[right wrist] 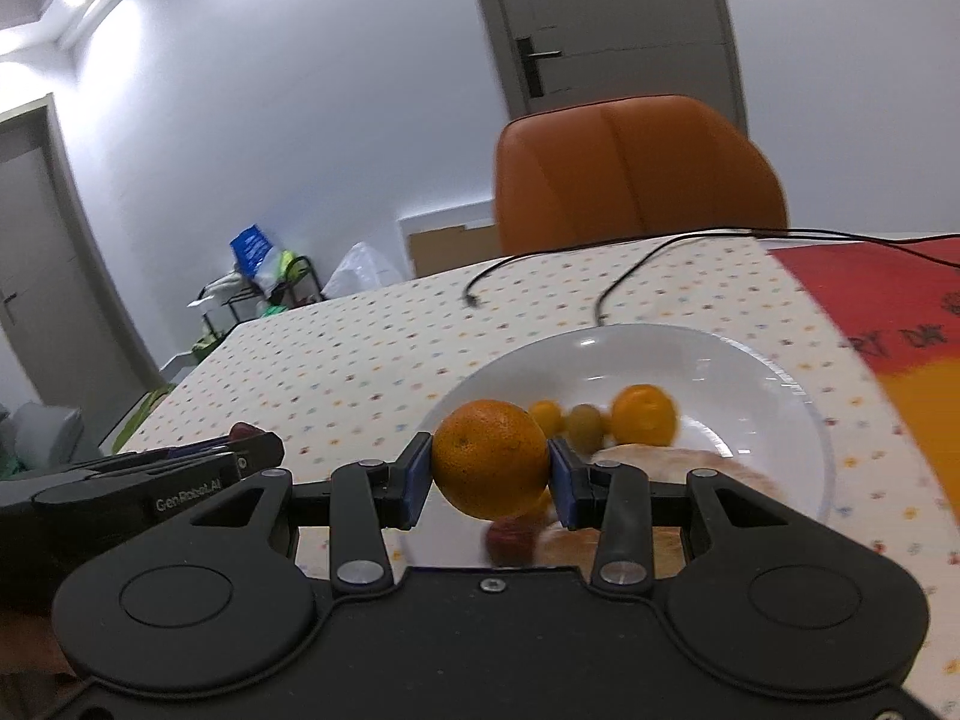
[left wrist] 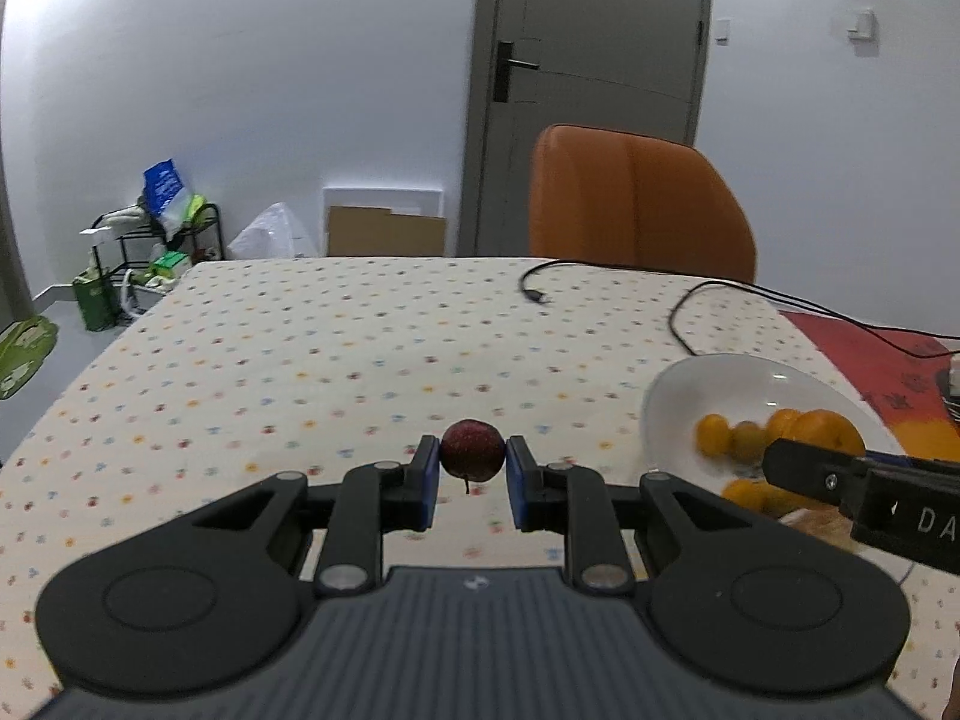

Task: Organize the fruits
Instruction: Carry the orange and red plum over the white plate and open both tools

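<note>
Blurred small fruits in the white plate (right wrist: 780, 372) on the desk (left wrist: 300, 360) are hard to identify, while the left gripper (left wrist: 472, 471) pinches a speckled dark-red fruit (left wrist: 473, 450) above the desk and the right gripper (right wrist: 489, 471) pinches a dimpled orange (right wrist: 491, 457) over the plate's near rim.

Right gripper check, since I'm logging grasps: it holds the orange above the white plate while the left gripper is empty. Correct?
Not quite. The left gripper is not empty: the left wrist view shows it clamping a small dark red fruit. The right gripper does hold the orange above the white plate.
</note>
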Available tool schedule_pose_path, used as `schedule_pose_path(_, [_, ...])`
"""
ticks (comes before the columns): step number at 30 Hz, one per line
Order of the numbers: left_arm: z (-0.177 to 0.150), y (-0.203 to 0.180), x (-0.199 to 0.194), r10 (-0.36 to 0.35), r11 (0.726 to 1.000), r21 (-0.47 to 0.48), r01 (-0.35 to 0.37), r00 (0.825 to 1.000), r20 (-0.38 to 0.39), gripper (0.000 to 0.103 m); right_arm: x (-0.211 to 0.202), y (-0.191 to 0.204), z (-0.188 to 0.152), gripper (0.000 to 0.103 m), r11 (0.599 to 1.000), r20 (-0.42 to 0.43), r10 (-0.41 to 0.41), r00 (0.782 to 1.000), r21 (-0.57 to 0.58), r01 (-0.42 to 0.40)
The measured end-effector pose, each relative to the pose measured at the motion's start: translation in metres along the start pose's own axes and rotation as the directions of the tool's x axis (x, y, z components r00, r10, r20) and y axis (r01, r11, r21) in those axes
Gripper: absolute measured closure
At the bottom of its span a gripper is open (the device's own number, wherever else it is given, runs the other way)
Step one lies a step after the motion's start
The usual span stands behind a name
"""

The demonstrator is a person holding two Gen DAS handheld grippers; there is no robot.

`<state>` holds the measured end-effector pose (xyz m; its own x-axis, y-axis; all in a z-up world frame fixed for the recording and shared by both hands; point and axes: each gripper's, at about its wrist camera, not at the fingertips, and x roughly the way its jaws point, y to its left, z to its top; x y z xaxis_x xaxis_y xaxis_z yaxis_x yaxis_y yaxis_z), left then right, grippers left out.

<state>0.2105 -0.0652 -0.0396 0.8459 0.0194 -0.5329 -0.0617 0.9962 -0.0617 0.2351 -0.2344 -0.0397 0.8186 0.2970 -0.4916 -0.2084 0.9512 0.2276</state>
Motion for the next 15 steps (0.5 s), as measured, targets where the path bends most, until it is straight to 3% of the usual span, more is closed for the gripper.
schedule_pose_path(15, [0.004, -0.049, 0.001, -0.066, 0.996, 0.065, 0.065, 0.998, 0.013, 0.081, -0.019, -0.049, -0.004, 0.064, 0.997, 0.041, -0.058, 0.997, 0.058, 0.055])
